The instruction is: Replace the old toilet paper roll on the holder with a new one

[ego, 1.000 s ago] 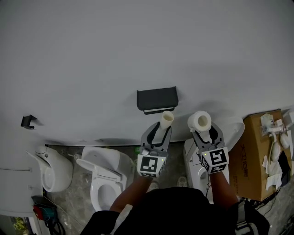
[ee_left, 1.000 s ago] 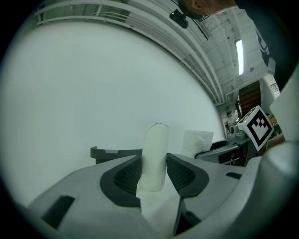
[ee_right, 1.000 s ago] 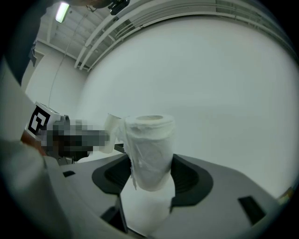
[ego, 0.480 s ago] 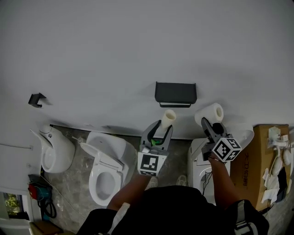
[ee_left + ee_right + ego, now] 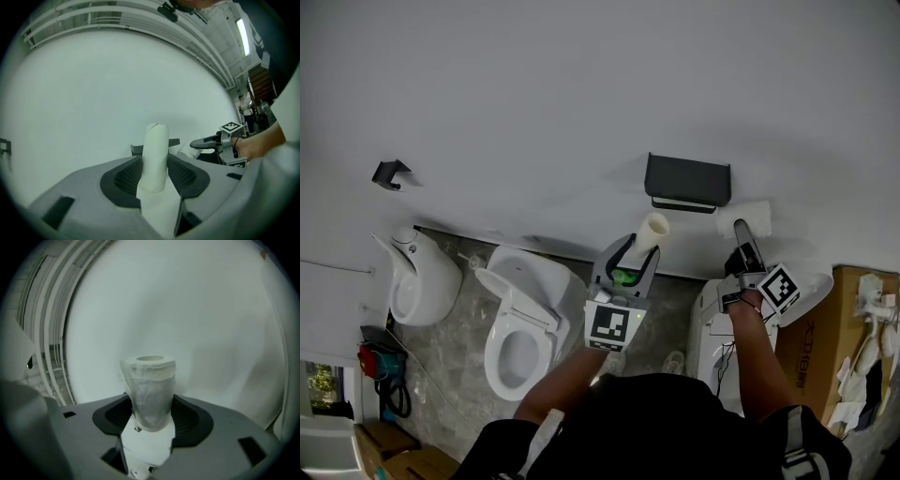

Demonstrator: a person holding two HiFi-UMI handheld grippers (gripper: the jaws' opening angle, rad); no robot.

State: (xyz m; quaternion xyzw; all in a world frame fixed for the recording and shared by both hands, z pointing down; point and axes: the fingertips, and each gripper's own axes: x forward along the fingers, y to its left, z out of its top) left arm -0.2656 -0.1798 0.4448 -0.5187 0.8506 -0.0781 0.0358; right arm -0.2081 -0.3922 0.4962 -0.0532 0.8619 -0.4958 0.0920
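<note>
Location type: a sanitary-fixture test or display bay inside an industrial hall, not a household bathroom.

Indicators:
- A white toilet, a second fixture and a third stand side by side.
- A black paper holder is mounted on the bare white wall.
- A cardboard box of loose parts stands nearby.
- The exposed ceiling carries a strip light.

Head view: the right edge cuts off a cardboard box, the bottom edge the person's torso. Left gripper view: the empty tube hides most of the black holder; distant figures are too small to make out. Right gripper view: the new roll has its lower end sunk between the jaws.
</note>
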